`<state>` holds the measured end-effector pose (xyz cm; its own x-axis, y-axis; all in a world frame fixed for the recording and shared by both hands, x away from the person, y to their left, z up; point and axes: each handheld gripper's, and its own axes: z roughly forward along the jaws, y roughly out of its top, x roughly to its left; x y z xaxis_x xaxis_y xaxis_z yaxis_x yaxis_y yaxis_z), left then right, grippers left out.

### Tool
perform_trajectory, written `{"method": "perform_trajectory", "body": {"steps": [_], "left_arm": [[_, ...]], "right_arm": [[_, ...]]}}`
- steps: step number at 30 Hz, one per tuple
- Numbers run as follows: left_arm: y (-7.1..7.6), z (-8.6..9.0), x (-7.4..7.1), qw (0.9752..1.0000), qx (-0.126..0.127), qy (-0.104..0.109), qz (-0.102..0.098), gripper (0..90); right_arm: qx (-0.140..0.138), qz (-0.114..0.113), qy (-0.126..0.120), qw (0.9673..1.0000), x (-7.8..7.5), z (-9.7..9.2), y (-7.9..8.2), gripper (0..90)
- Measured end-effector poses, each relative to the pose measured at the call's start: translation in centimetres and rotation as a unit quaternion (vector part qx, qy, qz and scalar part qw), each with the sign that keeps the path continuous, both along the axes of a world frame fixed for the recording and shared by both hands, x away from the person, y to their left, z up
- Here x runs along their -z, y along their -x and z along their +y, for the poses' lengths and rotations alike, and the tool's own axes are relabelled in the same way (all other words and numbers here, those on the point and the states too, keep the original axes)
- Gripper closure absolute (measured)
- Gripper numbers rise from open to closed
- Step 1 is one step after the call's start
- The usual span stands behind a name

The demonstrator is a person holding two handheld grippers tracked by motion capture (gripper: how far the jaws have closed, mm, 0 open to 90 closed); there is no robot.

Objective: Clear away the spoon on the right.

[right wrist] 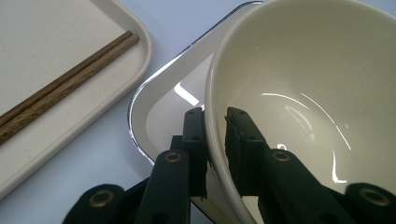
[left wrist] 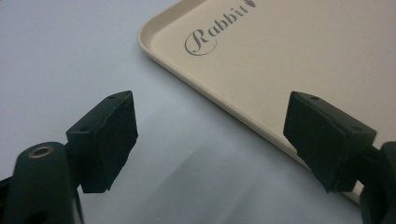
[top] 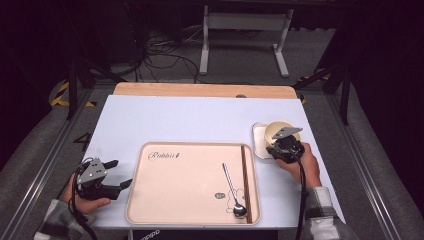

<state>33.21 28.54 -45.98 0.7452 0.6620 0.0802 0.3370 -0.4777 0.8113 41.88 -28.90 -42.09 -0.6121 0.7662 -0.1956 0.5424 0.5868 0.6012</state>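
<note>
My right gripper (right wrist: 215, 140) pinches the wall of the glossy cream ceramic bowl (right wrist: 299, 93), just right of the beige plastic tray (top: 192, 182), ready to lift; my left gripper (left wrist: 210, 140) waits wide open at the tray's left edge.

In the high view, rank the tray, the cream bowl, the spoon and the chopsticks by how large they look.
1. Beige tray, by far the largest.
2. Chopsticks, a long thin pair along the tray's right edge.
3. Spoon, shorter than the chopsticks.
4. Cream bowl: partly covered by the right gripper, so its rank against the spoon is unsure.
</note>
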Motion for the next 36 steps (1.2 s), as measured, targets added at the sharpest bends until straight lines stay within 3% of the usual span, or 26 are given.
{"method": "perform_trajectory", "body": {"steps": [7,15,26,29,36], "left_arm": [[-0.2,0.2,0.1,0.9999,0.002,0.013,0.004,18.4],[-0.3,0.3,0.0,0.9997,0.001,0.024,0.002,18.5],[0.1,0.5,-0.2,0.9997,-0.003,0.022,-0.002,18.6],[0.2,0.7,-0.1,0.9997,-0.003,0.024,-0.001,18.5],[0.3,0.9,-0.1,0.9997,-0.006,0.025,-0.002,18.4]], "right_arm": [[-0.012,-0.015,0.023,0.9996,0.1,0.5,0.0,83.3],[-0.019,-0.027,0.027,0.9991,-0.1,0.2,0.3,83.8],[-0.009,-0.05,-0.013,0.9986,-0.7,-1.0,0.7,83.7],[-0.005,-0.057,-0.034,0.9978,-0.8,-1.5,0.7,83.6],[-0.002,-0.06,-0.043,0.9973,-0.8,-1.6,0.7,83.5]]}}
